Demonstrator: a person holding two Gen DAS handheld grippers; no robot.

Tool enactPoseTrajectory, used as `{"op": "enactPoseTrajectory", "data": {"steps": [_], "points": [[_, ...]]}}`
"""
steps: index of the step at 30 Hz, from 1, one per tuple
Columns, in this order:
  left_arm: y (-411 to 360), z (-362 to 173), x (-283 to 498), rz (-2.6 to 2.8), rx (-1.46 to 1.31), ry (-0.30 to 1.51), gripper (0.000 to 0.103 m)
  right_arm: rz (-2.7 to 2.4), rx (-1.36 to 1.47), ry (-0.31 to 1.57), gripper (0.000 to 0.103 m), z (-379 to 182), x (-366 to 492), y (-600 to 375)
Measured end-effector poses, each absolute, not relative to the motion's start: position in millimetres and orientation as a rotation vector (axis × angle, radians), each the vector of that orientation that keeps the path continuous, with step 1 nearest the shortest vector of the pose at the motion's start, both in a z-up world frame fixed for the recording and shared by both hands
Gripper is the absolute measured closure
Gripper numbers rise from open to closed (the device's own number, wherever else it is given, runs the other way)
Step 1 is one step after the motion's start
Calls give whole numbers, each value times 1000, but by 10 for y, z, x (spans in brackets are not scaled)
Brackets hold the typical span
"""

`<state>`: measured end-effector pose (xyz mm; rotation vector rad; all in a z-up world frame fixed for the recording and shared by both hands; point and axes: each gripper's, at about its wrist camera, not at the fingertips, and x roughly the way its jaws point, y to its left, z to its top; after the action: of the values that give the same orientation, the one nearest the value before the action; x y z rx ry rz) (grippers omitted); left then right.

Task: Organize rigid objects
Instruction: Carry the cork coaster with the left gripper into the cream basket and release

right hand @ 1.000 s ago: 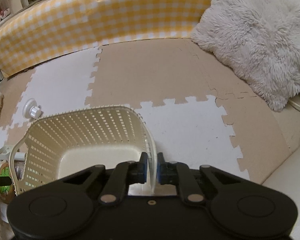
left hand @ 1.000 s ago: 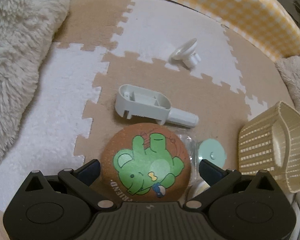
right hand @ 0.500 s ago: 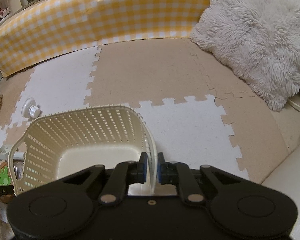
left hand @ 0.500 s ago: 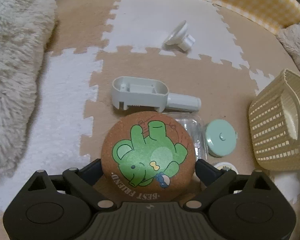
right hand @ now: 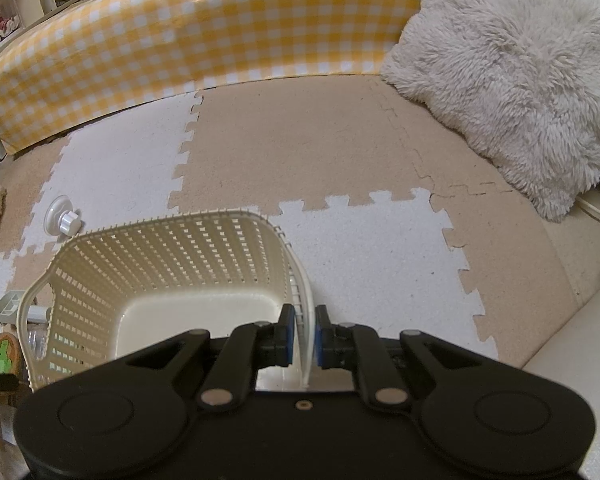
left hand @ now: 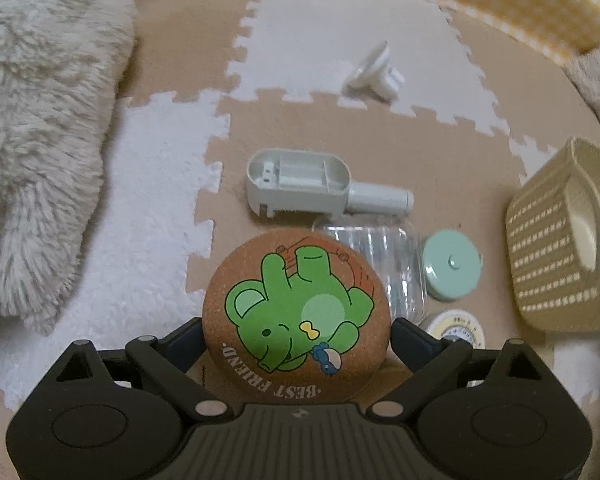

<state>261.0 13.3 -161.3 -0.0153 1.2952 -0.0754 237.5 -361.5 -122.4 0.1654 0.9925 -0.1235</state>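
Note:
My left gripper (left hand: pixel 296 328) is shut on a round cork coaster (left hand: pixel 296 312) printed with a green bear, held above the mat. My right gripper (right hand: pixel 303 332) is shut on the near rim of a cream lattice basket (right hand: pixel 172 264), which is empty; the basket also shows at the right of the left wrist view (left hand: pixel 560 240). On the mat lie a grey plastic holder with a handle (left hand: pixel 312 188), a clear plastic case (left hand: pixel 384 264), a mint round tape measure (left hand: pixel 452 264), a small round tin (left hand: pixel 456 326) and a white suction hook (left hand: pixel 374 70). The coaster also shows in the right wrist view (right hand: pixel 0 356).
Foam puzzle mat (right hand: pixel 300 152) in beige and white covers the floor. A yellow checked bumper (right hand: pixel 180 40) runs along the back. Fluffy white cushions sit at the left (left hand: pixel 32 120) and at the right (right hand: pixel 516 64).
My left gripper has lifted and pulled back with the coaster, so the tape measure and tin below came into view. The right gripper and basket have stayed almost still.

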Motion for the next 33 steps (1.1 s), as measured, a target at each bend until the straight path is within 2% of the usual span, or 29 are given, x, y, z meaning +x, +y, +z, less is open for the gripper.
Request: {"op": "enactPoseTrajectory", "data": {"steps": [16, 28, 33], "points": [[116, -1667, 2666, -68, -1, 1298, 5, -123, 165, 993, 93, -1217, 2380, -3617], [139, -1368, 2499, -71, -95, 1265, 5, -121, 169, 994, 93, -1229, 2366, -3617], [3, -1043, 2397, -125, -71, 1148, 5, -120, 181, 998, 93, -1221, 2369, -3628]]}}
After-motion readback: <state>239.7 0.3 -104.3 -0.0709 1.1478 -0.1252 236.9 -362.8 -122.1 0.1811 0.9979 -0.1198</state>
